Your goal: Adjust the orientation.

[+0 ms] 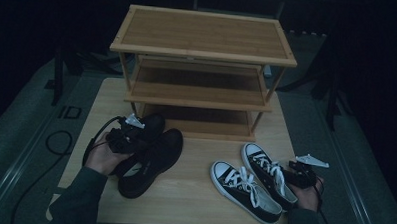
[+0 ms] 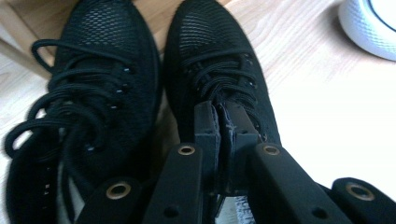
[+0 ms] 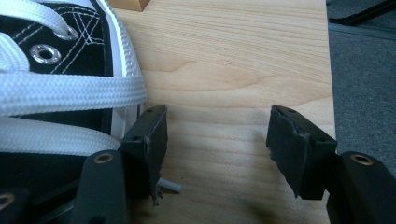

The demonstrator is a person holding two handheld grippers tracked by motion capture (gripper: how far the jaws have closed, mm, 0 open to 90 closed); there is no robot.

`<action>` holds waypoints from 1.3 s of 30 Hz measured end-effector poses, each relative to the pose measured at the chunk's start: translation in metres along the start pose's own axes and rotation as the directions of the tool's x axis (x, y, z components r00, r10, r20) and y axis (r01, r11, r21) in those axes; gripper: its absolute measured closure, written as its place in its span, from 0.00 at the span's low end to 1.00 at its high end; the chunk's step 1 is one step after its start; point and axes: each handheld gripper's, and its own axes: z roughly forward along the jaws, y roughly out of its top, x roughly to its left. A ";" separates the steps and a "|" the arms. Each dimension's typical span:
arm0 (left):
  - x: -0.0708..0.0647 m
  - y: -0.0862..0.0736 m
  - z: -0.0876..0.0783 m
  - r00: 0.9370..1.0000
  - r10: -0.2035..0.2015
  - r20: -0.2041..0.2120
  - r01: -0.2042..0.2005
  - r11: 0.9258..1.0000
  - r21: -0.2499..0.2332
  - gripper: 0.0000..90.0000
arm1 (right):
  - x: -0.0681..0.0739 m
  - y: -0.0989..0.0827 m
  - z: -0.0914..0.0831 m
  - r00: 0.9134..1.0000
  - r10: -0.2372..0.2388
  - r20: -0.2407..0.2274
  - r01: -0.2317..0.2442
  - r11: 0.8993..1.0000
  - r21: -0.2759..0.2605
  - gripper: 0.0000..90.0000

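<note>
A pair of black mesh lace-up shoes (image 1: 152,158) lies side by side at the table's left. In the left gripper view they are seen from behind, one shoe (image 2: 93,70) on the left and the other (image 2: 212,46) on the right. My left gripper (image 2: 222,112) is over the right-hand one, its jaws pressed together on the tongue at the shoe's opening. From above, the left gripper (image 1: 130,134) sits on top of the pair. My right gripper (image 3: 217,135) stands open over bare wood, its left jaw against a black-and-white sneaker (image 3: 56,70).
A three-tier bamboo shoe rack (image 1: 204,37) stands at the back of the wooden table (image 1: 193,202), its shelves bare. Two black-and-white sneakers (image 1: 244,191) lie at the front right, by the right gripper (image 1: 299,170). One white toe cap (image 2: 369,23) shows beyond the black shoes.
</note>
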 end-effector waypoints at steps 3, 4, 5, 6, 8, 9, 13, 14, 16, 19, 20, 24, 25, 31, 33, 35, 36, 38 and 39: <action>0.005 -0.001 -0.002 1.000 -0.008 -0.011 0.008 1.000 0.004 0.96 | 0.000 0.000 0.000 1.000 0.000 0.000 0.000 1.000 0.000 0.42; 0.006 -0.002 -0.002 1.000 -0.012 -0.015 0.012 1.000 0.004 0.96 | 0.000 0.000 0.000 1.000 0.000 0.000 0.000 1.000 0.000 0.42; 0.007 -0.003 -0.002 1.000 -0.010 -0.010 0.010 1.000 0.002 0.96 | 0.000 0.000 0.000 1.000 0.000 0.000 0.000 1.000 0.000 0.42; 0.008 -0.004 -0.002 1.000 -0.008 -0.004 0.008 1.000 0.001 0.96 | 0.000 0.000 0.000 1.000 0.000 0.000 0.000 1.000 0.000 0.42; 0.008 -0.005 -0.002 1.000 -0.012 0.005 0.012 1.000 -0.006 0.95 | 0.000 0.000 0.000 1.000 0.001 0.000 -0.001 1.000 0.000 0.42; 0.008 -0.005 -0.001 1.000 -0.013 0.004 0.013 1.000 -0.007 0.95 | 0.000 0.000 0.000 1.000 0.000 0.000 0.000 1.000 0.000 0.42; 0.008 -0.007 -0.001 1.000 -0.010 -0.002 0.010 1.000 -0.001 0.86 | 0.000 0.000 0.000 1.000 0.000 0.000 0.000 1.000 0.000 0.42; 0.008 -0.007 -0.001 1.000 -0.010 -0.006 0.010 1.000 -0.001 0.81 | 0.000 0.000 0.000 1.000 0.000 0.000 0.000 1.000 0.000 0.42; 0.010 -0.009 -0.002 1.000 -0.011 -0.002 0.011 1.000 -0.007 0.70 | 0.000 0.000 0.000 1.000 0.002 -0.001 -0.002 1.000 0.001 0.42; 0.013 -0.012 -0.004 0.999 -0.031 -0.016 0.031 1.000 0.000 0.59 | 0.000 0.000 0.000 1.000 0.002 0.000 -0.002 1.000 0.001 0.42; 0.014 -0.013 -0.004 0.999 -0.036 -0.016 0.036 0.999 0.001 0.56 | 0.000 0.000 0.000 1.000 0.002 -0.001 -0.002 1.000 0.001 0.42; 0.016 -0.018 -0.007 0.998 -0.053 -0.028 0.053 0.999 -0.012 0.50 | 0.000 0.000 0.000 1.000 0.000 0.000 0.000 1.000 0.000 0.42; 0.016 -0.019 -0.009 0.998 -0.051 -0.036 0.050 0.999 -0.018 0.49 | 0.000 0.000 0.000 1.000 0.000 0.000 0.000 1.000 0.000 0.42; 0.017 -0.024 -0.015 0.996 -0.057 -0.064 0.055 0.998 -0.040 0.38 | 0.000 0.000 0.000 1.000 0.000 0.000 0.000 1.000 0.000 0.42; 0.017 -0.025 -0.016 0.995 -0.061 -0.076 0.057 0.997 -0.047 0.36 | 0.000 0.000 0.000 1.000 0.001 0.000 -0.001 1.000 0.000 0.42; 0.018 -0.027 -0.016 0.995 -0.063 -0.083 0.059 0.997 -0.047 0.34 | 0.000 0.000 0.000 1.000 0.000 0.000 0.000 1.000 0.000 0.42; 0.018 -0.028 -0.016 0.994 -0.067 -0.090 0.063 0.997 -0.048 0.31 | 0.000 0.000 0.000 1.000 0.000 0.000 0.000 1.000 0.000 0.42; 0.019 -0.029 -0.016 0.993 -0.071 -0.091 0.067 0.997 -0.044 0.30 | 0.000 0.000 0.000 1.000 0.003 0.000 -0.003 1.000 0.001 0.42; 0.021 -0.030 -0.015 0.993 -0.080 -0.093 0.076 0.996 -0.042 0.27 | 0.000 0.000 0.000 1.000 0.001 0.001 -0.001 1.000 0.000 0.42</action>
